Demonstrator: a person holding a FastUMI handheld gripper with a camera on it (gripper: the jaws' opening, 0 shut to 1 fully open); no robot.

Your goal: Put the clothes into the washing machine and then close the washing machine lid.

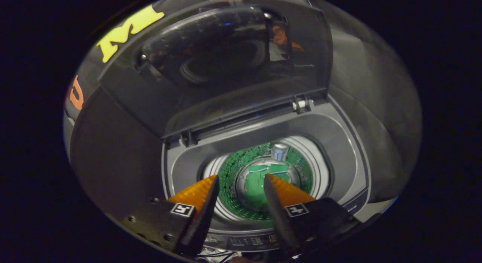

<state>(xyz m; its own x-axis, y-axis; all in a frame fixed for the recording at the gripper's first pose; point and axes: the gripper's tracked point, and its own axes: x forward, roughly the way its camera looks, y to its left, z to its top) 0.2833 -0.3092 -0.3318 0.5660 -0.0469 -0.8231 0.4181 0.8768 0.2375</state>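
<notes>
Now tongs [241, 178] apart, drum [263, 180] contents unclear

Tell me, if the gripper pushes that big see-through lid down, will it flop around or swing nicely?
The lid looks like a rigid panel, so it probably won't flop. It stands open on hinges at the back of the washing machine, so a push should swing it down over the drum. It may drop fast once tipped. The gripper is open, holding nothing.
</notes>
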